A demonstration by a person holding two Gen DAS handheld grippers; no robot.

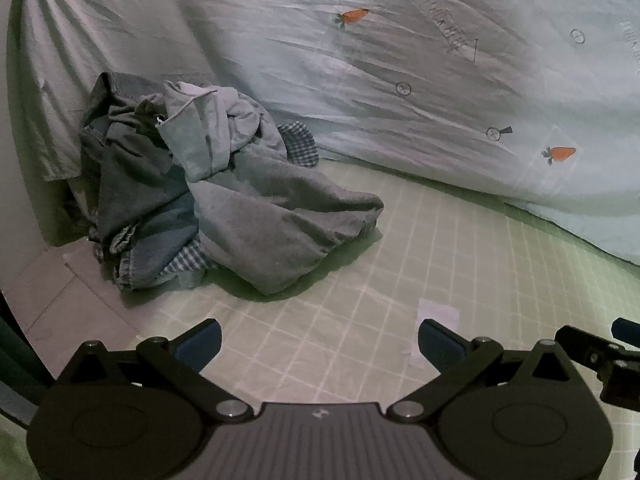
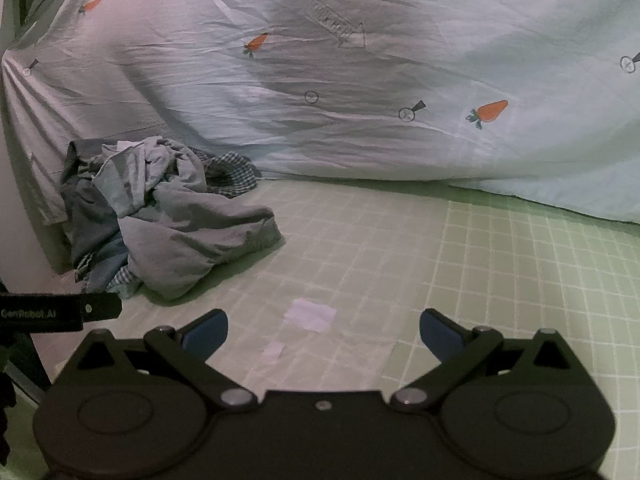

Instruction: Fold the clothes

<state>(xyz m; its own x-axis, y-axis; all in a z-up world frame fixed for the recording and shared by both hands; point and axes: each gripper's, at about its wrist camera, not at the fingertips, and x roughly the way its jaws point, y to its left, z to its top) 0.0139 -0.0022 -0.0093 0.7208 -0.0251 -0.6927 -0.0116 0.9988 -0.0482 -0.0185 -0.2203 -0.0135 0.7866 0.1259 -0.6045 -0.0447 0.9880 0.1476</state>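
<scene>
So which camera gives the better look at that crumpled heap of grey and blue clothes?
The left wrist view: the crumpled heap of grey and blue clothes sits nearer and larger, folds distinct. In the right wrist view the heap is smaller, off to the left.

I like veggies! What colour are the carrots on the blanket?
Orange carrots with green tops; clearest in the right wrist view.

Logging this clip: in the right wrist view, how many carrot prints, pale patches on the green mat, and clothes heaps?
Carrot prints: 3
Pale patches: 2
Clothes heap: 1
Total: 6
</scene>
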